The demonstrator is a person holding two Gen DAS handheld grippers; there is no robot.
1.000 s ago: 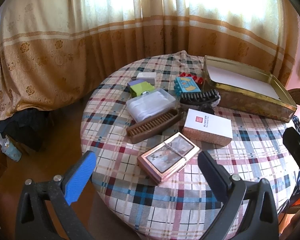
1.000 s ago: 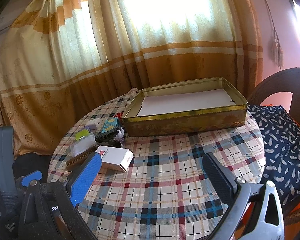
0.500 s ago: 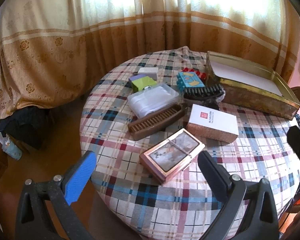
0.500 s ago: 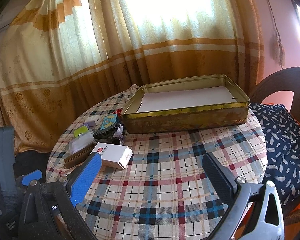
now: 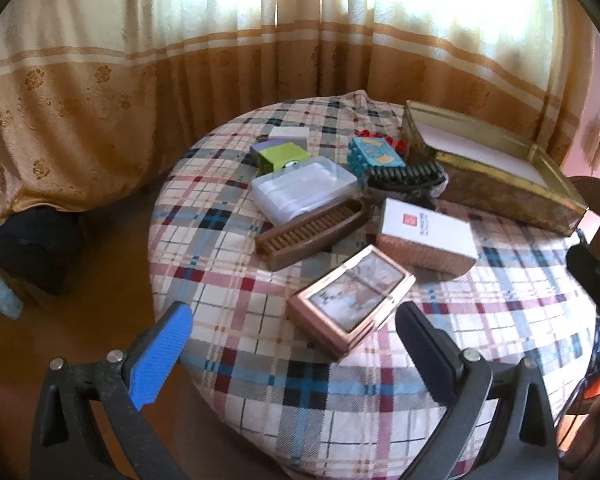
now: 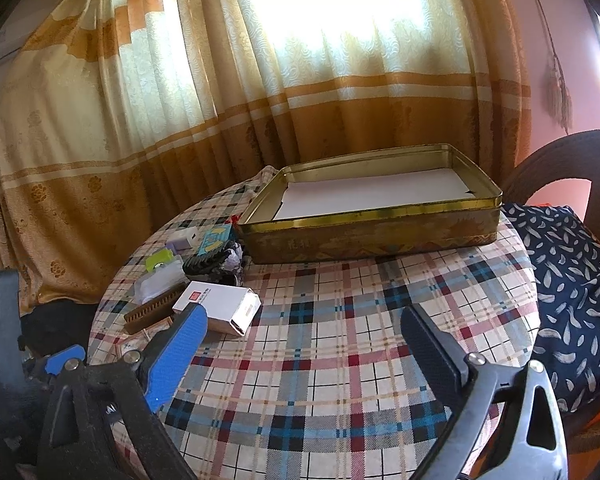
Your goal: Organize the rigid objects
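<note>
Left gripper (image 5: 294,338): jaws spread wide, nothing between them; one blue pad and one black pad, raised over the near edge of the round table (image 5: 512,292).
Right gripper (image 6: 302,334): jaws wide apart and empty, above bare plaid cloth.
Rose-gold framed case (image 5: 351,302): straight ahead of the left gripper and nearest to it, lying flat; in the right wrist view the blue finger covers all but a corner.
White carton (image 5: 427,239): just beyond the case, toward the black finger; small red mark on top, its print too blurred to read.
Brown brush (image 5: 314,232): ahead of the left gripper beyond the case, bristles up, its far end tucked under the clear plastic box (image 5: 304,190).
Green box (image 5: 283,156): behind the clear box, partly hidden by it; a purple edge and a white block (image 5: 289,133) behind it.
Blue patterned item (image 5: 376,153): far ahead, red pieces behind it hard to make out.
Black comb-like object (image 5: 406,172): ridged, beside the blue item; what lies under it cannot be told.
Gold tin (image 6: 370,220): open, far ahead of the right gripper, white sheet on its floor; the near wall hides the sheet's front edge.
Chair cushion (image 6: 572,280): off the right gripper's black-finger side, cut by the frame.
</note>
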